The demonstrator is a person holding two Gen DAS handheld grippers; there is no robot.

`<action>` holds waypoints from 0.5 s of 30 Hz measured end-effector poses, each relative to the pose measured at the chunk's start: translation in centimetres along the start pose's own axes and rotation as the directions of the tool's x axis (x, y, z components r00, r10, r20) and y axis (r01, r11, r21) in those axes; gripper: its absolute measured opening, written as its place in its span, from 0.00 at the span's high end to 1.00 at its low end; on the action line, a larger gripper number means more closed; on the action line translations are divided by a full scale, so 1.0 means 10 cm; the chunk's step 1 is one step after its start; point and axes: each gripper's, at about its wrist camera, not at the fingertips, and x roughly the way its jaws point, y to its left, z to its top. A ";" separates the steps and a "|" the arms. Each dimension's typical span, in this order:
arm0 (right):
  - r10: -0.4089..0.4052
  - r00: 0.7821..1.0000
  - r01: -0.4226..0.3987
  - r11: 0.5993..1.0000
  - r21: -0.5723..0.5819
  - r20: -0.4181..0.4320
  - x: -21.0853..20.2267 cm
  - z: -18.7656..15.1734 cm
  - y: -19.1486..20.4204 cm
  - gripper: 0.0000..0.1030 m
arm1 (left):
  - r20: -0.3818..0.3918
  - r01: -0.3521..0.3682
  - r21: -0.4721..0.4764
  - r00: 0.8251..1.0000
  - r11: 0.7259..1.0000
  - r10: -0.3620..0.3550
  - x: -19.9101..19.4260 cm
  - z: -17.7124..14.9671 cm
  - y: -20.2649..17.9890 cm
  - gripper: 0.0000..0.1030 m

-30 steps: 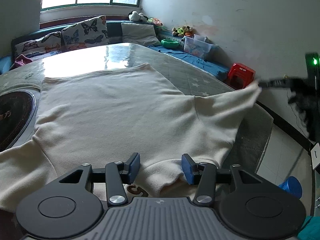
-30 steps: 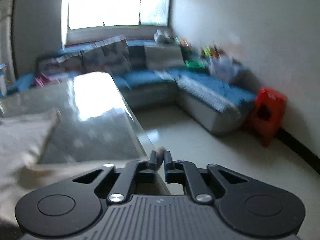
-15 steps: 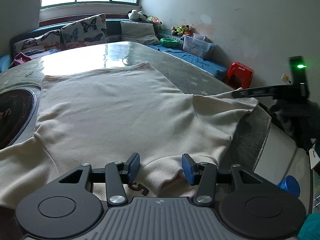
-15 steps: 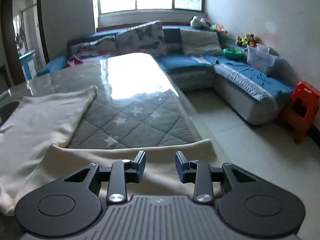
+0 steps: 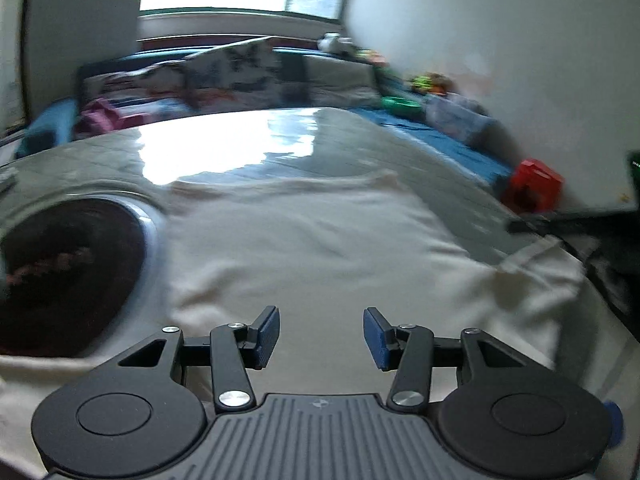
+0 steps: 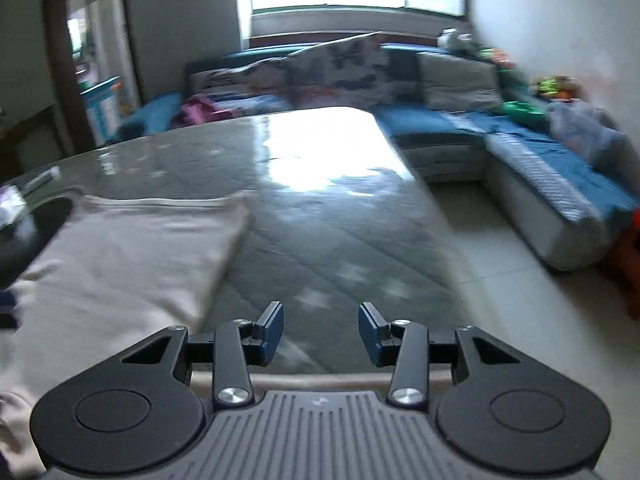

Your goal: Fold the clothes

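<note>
Sweater [image 5: 304, 240] flat on table [image 6: 340, 216]; both grippers, left [image 5: 320, 334] and right [image 6: 321, 332], half-open, empty, right's fingers just opened. Grasp sleeve cuff squarely before folding inward.

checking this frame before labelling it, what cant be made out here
- Left wrist view: cream garment smeared by motion blur; its near edge is hidden behind the left hand-held gripper.
- Left wrist view: its left sleeve is cut off by the picture's edge.
- Right wrist view: sofa items too blurred to identify.
</note>
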 end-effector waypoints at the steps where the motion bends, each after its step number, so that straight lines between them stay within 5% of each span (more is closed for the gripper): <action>1: 0.025 1.000 -0.025 1.000 -0.005 -0.008 0.06 0.06 0.05 0.60 | 0.002 -0.021 -0.008 1.000 1.000 0.021 0.04 0.06 0.06 0.53; 10: 0.118 0.992 -0.122 0.989 -0.079 -0.054 0.63 0.55 0.45 0.60 | 0.026 -0.229 -0.053 0.973 0.972 0.230 0.49 0.55 0.51 0.52; 15: 0.108 0.992 -0.115 0.989 -0.099 -0.071 0.95 0.72 0.54 0.61 | 0.002 -0.276 -0.080 0.961 0.958 0.277 0.79 0.71 0.73 0.51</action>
